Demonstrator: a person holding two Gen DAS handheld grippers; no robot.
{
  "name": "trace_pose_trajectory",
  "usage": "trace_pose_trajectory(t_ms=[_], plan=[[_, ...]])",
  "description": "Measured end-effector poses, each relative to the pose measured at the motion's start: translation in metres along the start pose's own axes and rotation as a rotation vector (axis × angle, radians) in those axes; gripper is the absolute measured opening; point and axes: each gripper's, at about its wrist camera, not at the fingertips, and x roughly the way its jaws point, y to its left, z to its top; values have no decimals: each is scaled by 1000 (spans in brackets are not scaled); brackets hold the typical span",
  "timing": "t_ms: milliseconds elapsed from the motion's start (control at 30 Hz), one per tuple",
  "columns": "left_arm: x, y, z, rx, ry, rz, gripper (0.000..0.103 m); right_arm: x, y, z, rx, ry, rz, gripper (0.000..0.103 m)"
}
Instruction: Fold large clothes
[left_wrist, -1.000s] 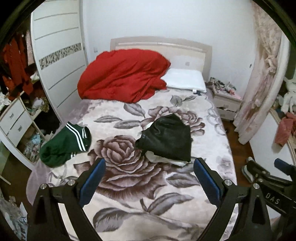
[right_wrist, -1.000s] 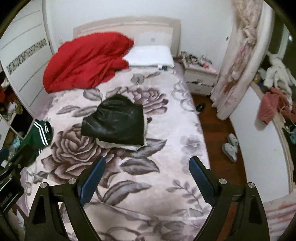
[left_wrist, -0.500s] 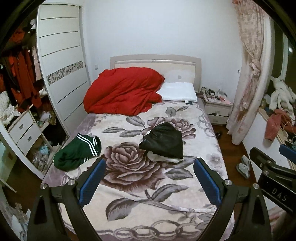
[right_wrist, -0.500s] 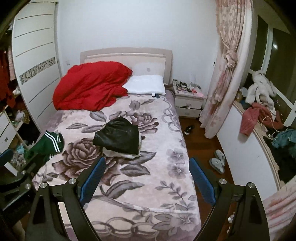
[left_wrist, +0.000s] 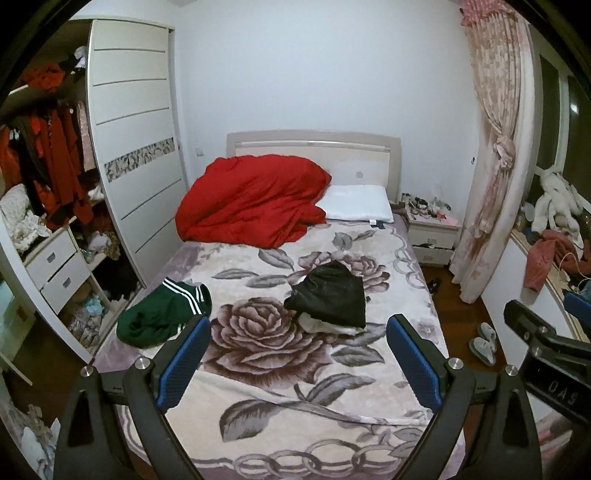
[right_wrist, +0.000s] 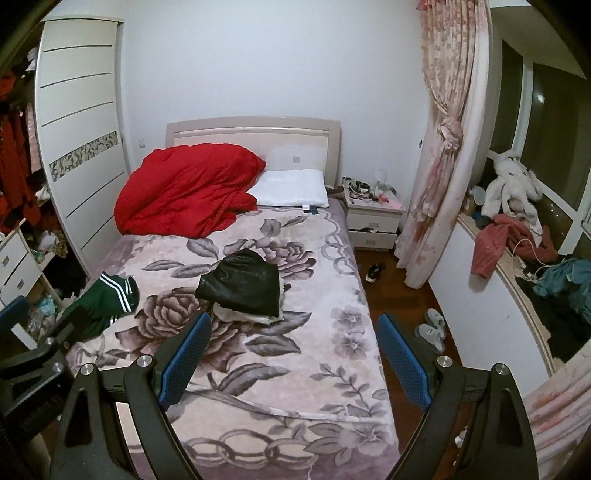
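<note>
A folded black garment (left_wrist: 330, 295) with a white lining lies in the middle of the floral bed (left_wrist: 258, 373); it also shows in the right wrist view (right_wrist: 242, 288). A crumpled green garment with white stripes (left_wrist: 162, 314) lies at the bed's left edge, also in the right wrist view (right_wrist: 110, 297). My left gripper (left_wrist: 297, 365) is open and empty, held back above the foot of the bed. My right gripper (right_wrist: 293, 360) is open and empty beside it, to the right.
A red duvet (left_wrist: 251, 203) and white pillow (left_wrist: 356, 203) lie at the headboard. A wardrobe (left_wrist: 136, 155) stands left, a nightstand (left_wrist: 430, 229) and curtain (left_wrist: 495, 147) right. Slippers (right_wrist: 430, 328) lie on the floor. A cluttered window ledge (right_wrist: 517, 251) is far right.
Both grippers have pulled back and up from the bed, so the whole room now shows. The black and green garments have not moved. Both stay open.
</note>
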Motion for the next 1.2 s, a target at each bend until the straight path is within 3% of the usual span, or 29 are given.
trace_pose_trajectory(t_ms=[1200], plan=[[-19, 13, -2, -27, -38, 20, 99, -10, 14, 14, -10, -27, 35, 101]])
